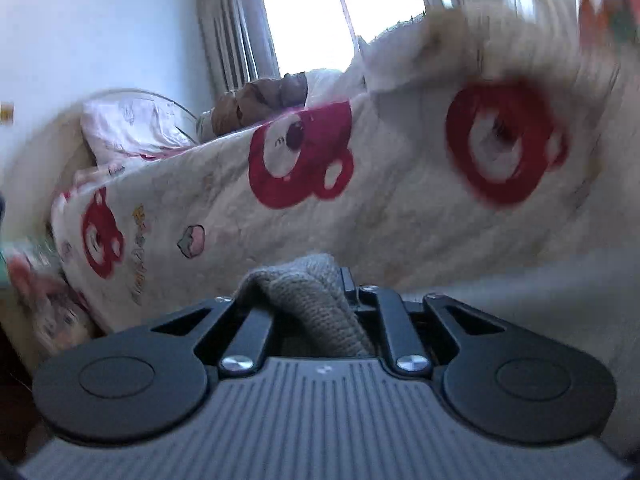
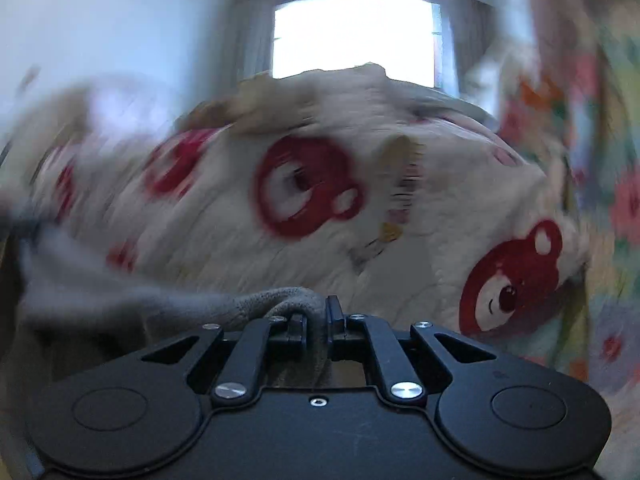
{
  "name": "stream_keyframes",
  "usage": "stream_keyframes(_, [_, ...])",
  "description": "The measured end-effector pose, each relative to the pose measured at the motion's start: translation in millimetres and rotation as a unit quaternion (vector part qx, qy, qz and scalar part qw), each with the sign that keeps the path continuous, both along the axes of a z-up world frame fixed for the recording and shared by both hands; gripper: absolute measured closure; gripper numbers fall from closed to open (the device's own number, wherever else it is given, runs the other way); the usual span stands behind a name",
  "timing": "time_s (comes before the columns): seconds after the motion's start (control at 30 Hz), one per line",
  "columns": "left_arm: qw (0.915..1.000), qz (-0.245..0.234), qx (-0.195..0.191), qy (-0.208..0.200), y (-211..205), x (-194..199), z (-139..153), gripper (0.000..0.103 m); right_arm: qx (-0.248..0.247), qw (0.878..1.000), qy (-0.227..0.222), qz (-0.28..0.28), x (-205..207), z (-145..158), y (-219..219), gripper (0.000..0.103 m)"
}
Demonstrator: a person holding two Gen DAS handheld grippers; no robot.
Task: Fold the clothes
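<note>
So from the left wrist cam, the left gripper (image 1: 308,292) has a bunched-up wad of grey knit fabric (image 1: 316,304) stuffed between its black fingers, and the fabric spills back toward the camera body. The whole view is tilted. Behind it there's a bed (image 1: 400,216) covered with a cream quilt printed with big red bear faces (image 1: 298,156), plus a little cupcake doodle (image 1: 191,241). At the far end of the bed, by the window (image 1: 340,12), sits a brown crumpled pile (image 1: 260,100) with a pale pink pillow (image 1: 132,128) next to it. Grey curtains (image 1: 228,36) hang left of the window. The right side is pretty motion-blurred.
</note>
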State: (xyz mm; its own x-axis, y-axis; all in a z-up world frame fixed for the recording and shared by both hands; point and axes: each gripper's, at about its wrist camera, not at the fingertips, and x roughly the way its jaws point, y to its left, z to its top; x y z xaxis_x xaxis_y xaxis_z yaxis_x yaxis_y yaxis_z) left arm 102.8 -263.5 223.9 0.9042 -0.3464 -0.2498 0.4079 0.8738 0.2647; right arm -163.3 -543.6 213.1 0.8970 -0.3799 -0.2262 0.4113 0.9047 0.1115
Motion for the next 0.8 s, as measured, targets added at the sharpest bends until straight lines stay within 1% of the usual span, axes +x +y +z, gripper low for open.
stream_keyframes(0.03, [0.9994,0.007,0.027,0.019,-16,11,-8,0.086,0.026,1.000,0.002,-0.010,11,-2,-14,0.090])
stream_keyframes(0.07, [0.9978,0.013,0.051,0.039,-30,22,-16,0.082,0.051,0.998,0.003,-0.021,21,-5,-27,0.080])
stream_keyframes(0.1, [0.9960,0.002,0.046,0.077,-29,27,-31,0.078,0.077,0.997,0.005,-0.031,32,-7,-41,0.076])
stream_keyframes(0.13, [0.9925,-0.010,0.040,0.115,-27,31,-47,0.071,0.103,0.994,0.007,-0.041,42,-9,-55,0.071])
stream_keyframes(0.17, [0.9881,-0.023,0.027,0.150,-20,32,-66,0.053,0.109,0.993,0.016,-0.053,40,-22,-55,0.067])
stream_keyframes(0.2, [0.9835,-0.035,0.016,0.177,-10,30,-89,0.044,0.112,0.991,0.027,-0.065,37,-35,-53,0.062])
stream_keyframes(0.23, [0.9804,-0.035,0.012,0.193,1,26,-112,0.041,0.114,0.990,0.049,-0.059,33,-53,-50,0.054])
stream_keyframes(0.3, [0.9745,-0.028,0.023,0.221,24,17,-162,0.040,0.128,0.987,0.085,-0.038,10,-94,-30,0.053])
stream_keyframes(0.37, [0.9641,-0.028,0.026,0.263,52,9,-203,0.041,0.142,0.982,0.120,-0.016,-13,-135,-9,0.053])
stream_keyframes(0.4, [0.9568,-0.029,0.024,0.288,63,8,-219,0.041,0.149,0.979,0.137,-0.005,-25,-155,1,0.053])
stream_keyframes(0.47, [0.9406,-0.032,0.020,0.337,85,5,-248,0.041,0.194,0.969,0.151,0.013,-40,-177,14,0.053])
stream_keyframes(0.5, [0.9368,-0.030,0.016,0.348,95,3,-255,0.041,0.203,0.968,0.146,0.019,-46,-178,20,0.053])
stream_keyframes(0.57, [0.9345,-0.034,-0.007,0.354,113,-1,-259,0.041,0.215,0.967,0.132,0.030,-56,-177,34,0.052])
stream_keyframes(0.6, [0.9329,-0.041,-0.027,0.357,123,-4,-260,0.041,0.217,0.968,0.122,0.029,-60,-178,40,0.050])
stream_keyframes(0.63, [0.9316,-0.045,-0.049,0.357,133,-7,-263,0.041,0.218,0.969,0.113,0.028,-64,-179,47,0.045])
stream_keyframes(0.7, [0.9270,-0.048,-0.084,0.362,150,-13,-271,0.040,0.231,0.967,0.103,0.015,-70,-187,58,0.043])
stream_keyframes(0.73, [0.9247,-0.051,-0.090,0.366,153,-14,-275,0.040,0.244,0.964,0.106,0.013,-70,-196,63,0.043])
stream_keyframes(0.77, [0.9233,-0.056,-0.086,0.370,154,-17,-280,0.040,0.256,0.959,0.122,0.014,-68,-207,68,0.043])
stream_keyframes(0.8, [0.9237,-0.059,-0.069,0.372,154,-21,-284,0.040,0.268,0.953,0.140,0.016,-66,-218,72,0.043])
